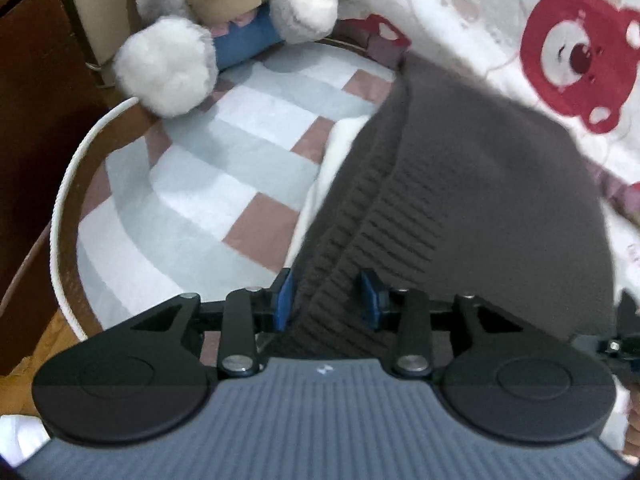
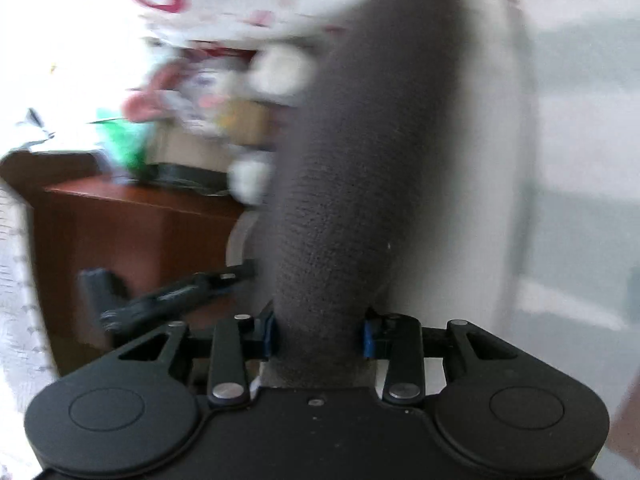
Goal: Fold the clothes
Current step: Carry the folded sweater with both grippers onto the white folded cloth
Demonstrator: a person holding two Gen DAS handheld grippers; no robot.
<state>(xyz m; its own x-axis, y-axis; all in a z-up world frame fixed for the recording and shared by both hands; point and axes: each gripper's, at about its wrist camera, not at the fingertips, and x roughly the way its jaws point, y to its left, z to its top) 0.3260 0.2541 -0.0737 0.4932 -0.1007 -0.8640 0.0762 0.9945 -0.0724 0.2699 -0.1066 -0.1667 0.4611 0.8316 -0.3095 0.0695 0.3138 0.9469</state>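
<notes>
A dark grey knitted garment [image 1: 460, 184] with a ribbed hem hangs stretched over the bed. My left gripper [image 1: 328, 296] is shut on its ribbed hem, the blue pads pressing the fabric from both sides. In the right wrist view the same garment [image 2: 360, 168] runs up from my right gripper [image 2: 320, 336], which is shut on another part of its edge. That view is blurred by motion. The other gripper [image 2: 168, 296] shows at the left of the right wrist view, and a bit of one at the right edge of the left wrist view [image 1: 624, 340].
A checked bedsheet [image 1: 224, 168] in grey, white and pink lies below. A plush toy [image 1: 224, 28] sits at the bed's far end. A white quilt with red bears [image 1: 560, 56] lies to the right. A brown wooden cabinet [image 2: 120, 240] stands beside the bed.
</notes>
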